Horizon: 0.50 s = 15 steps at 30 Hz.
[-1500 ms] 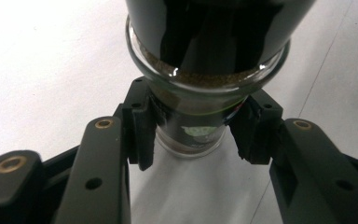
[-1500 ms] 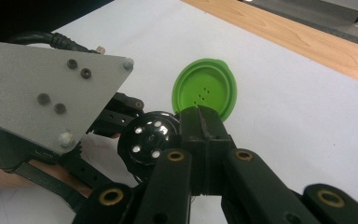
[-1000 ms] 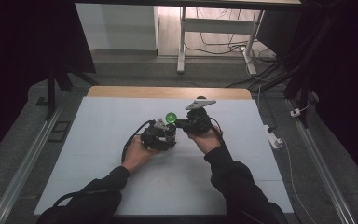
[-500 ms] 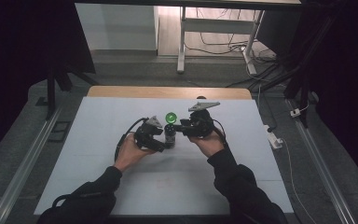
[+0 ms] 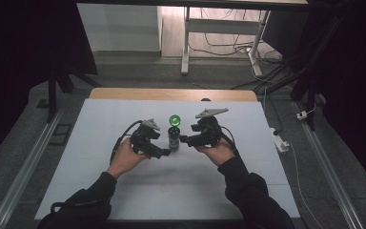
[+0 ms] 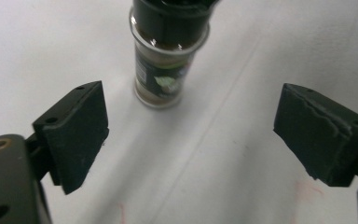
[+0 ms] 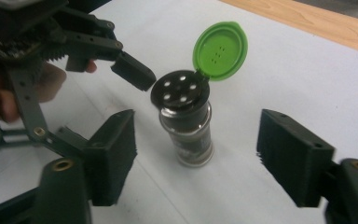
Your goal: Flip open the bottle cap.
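A dark glass spice jar (image 7: pixel 189 135) stood upright on the white tabletop (image 7: pixel 307 84). Its green flip lid (image 7: pixel 220 50) was hinged open above a black shaker top.

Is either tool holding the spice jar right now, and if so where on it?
Nothing is held. The spice jar stands free on the table with its green lid flipped open; the left tool and right tool have just been opening, jaws clear of it.

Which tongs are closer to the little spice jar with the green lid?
The left tongs, by a little. They sit low beside the spice jar, almost touching its base. The right tongs wait just off its other side. Both stand open, having just widened.
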### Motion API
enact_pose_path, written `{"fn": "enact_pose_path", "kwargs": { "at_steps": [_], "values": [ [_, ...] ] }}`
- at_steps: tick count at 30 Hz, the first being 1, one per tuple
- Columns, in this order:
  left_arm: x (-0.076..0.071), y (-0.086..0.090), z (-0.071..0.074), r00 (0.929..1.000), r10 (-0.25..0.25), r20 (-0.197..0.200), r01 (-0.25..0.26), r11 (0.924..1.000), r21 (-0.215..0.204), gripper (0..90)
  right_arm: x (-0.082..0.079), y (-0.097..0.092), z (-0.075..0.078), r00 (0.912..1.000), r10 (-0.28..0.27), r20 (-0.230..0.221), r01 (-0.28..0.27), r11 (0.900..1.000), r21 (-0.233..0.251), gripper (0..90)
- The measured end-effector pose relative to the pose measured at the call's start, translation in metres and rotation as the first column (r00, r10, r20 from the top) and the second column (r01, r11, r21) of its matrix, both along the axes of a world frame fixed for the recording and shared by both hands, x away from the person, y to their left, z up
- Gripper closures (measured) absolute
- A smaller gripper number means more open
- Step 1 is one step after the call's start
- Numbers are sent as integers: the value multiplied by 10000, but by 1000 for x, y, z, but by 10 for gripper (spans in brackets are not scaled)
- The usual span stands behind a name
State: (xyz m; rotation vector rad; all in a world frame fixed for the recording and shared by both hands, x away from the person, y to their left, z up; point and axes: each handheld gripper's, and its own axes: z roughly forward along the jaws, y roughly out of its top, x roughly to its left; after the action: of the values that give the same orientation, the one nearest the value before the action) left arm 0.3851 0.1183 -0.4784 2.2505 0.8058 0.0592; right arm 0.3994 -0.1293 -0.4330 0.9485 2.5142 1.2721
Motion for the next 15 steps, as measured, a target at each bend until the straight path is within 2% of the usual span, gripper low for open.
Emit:
{"fn": "enact_pose_path", "kwargs": {
  "at_steps": [4, 8, 15],
  "values": [
    [-8, 6, 5, 10000, -8, 68, 7, 9999, 150, 65, -5, -5, 1, 10000, 29, 0, -29, 10000, -38, 206],
    [-18, 16, 10, 10000, 37, 29, -37, 10000, -65, 40, -9, -11, 0, 10000, 38, -58, -37, 9999, 139, 152],
    [-42, 43, 17, 9991, 389, 148, -383, 9985, -394, 16, -21, -15, 0, 9996, 270, -20, -270, 9996, -51, 74]
  ]
}}
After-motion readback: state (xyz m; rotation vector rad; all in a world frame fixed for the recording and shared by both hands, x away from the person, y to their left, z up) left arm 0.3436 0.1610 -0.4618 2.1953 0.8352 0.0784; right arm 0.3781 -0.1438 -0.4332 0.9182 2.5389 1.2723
